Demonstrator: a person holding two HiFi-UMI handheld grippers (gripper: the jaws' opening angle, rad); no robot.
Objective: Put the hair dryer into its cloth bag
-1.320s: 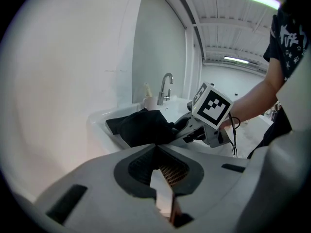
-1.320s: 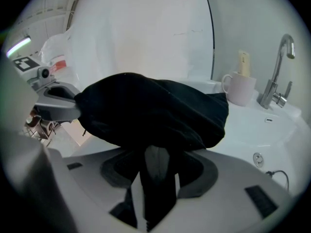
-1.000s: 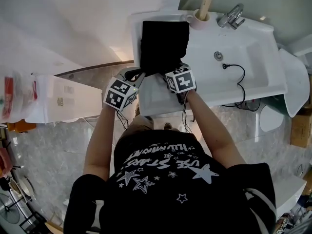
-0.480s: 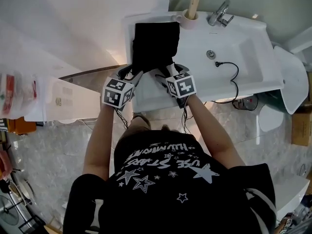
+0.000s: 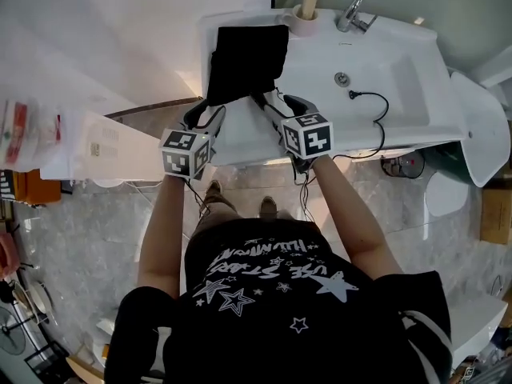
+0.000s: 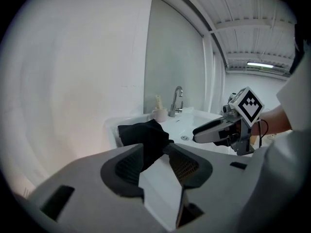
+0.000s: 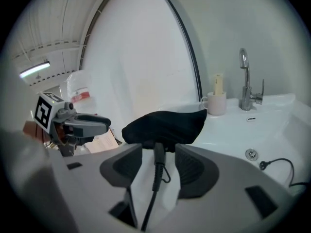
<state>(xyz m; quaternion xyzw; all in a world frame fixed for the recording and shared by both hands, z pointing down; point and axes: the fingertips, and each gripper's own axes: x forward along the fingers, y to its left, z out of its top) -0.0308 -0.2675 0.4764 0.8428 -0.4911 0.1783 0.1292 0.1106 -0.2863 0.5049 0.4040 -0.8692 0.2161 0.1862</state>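
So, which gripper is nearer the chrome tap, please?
Right. The right gripper, jaws closing around a black cord, is at the black cloth bag's corner nearer the chrome tap; the left gripper at the far corner.

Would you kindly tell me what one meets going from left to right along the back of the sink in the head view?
black cloth bag → mug → faucet
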